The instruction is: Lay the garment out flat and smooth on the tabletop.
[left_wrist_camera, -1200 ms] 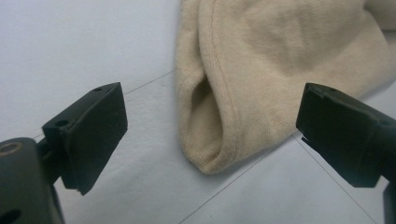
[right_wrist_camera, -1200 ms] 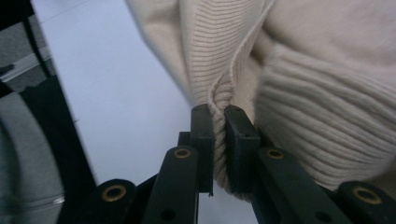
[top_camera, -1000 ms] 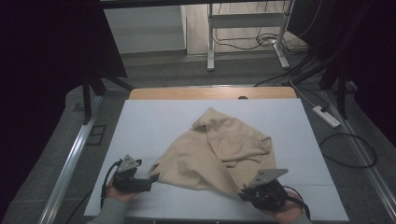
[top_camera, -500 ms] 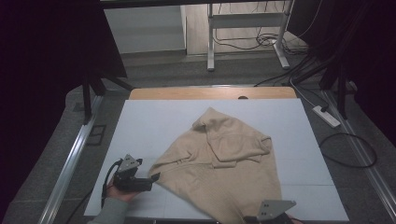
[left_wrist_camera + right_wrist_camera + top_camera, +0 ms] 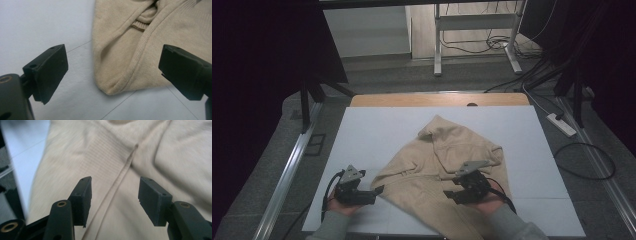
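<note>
White boards covered the table [image 5: 377, 130], and a tan sweater [image 5: 447, 165] lay crumpled on the near half, one edge hanging over the front. On the left side, the left gripper [image 5: 374, 192] sat just beside a folded corner of the sweater, its jaws wide apart and holding nothing. Over the sweater, the right gripper [image 5: 451, 190] had just been opening its jaws, with nothing pinched between them.

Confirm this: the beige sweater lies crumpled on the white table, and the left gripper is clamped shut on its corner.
Not quite. The left gripper is open: the left gripper view shows its jaws wide apart, with the corner of the sweater lying between them, unpinched. The rest holds: the sweater lies crumpled on the white table.
</note>
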`<state>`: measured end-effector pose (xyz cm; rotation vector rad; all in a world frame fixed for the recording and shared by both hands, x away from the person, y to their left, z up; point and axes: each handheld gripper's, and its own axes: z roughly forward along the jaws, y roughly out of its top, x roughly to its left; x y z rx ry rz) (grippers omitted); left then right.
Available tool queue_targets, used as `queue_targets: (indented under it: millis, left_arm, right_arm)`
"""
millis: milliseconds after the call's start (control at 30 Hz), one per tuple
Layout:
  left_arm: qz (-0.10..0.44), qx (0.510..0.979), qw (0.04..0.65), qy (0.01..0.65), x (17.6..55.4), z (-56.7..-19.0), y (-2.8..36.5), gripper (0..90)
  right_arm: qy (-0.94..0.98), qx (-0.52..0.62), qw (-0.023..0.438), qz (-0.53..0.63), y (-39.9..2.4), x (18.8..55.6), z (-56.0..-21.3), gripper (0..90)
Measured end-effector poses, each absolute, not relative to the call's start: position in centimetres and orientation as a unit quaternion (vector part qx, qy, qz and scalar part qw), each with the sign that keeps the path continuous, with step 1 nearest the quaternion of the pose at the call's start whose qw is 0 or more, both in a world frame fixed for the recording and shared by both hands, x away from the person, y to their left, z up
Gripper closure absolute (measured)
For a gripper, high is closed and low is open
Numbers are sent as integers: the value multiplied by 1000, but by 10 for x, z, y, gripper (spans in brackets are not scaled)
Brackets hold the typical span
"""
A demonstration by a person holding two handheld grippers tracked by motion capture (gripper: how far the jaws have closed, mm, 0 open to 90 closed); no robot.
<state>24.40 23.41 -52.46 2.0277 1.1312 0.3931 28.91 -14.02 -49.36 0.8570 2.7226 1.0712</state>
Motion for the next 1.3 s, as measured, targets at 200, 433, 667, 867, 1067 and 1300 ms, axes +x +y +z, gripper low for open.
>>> queue_targets:
  millis: [200,433,667,867,1067,1300]
  left_arm:
    - [153,795,383,444,244,-525,235,87]
    - [152,796,382,445,245,-525,234,87]
    - [154,796,381,445,244,-525,235,88]
    - [153,793,384,447,244,-525,236,87]
    - [155,792,386,448,244,-525,237,87]
    - [157,788,390,450,244,-524,239,88]
  right_arm:
    - [895,280,45,344,-115,303,-508,438]
    - [899,286,58,326,-107,307,-520,462]
    - [897,273,49,345,-102,304,-523,783]
    - [898,260,49,351,-101,297,-520,827]
    - [895,248,33,370,-104,286,-513,834]
    - [891,233,14,390,-103,268,-507,836]
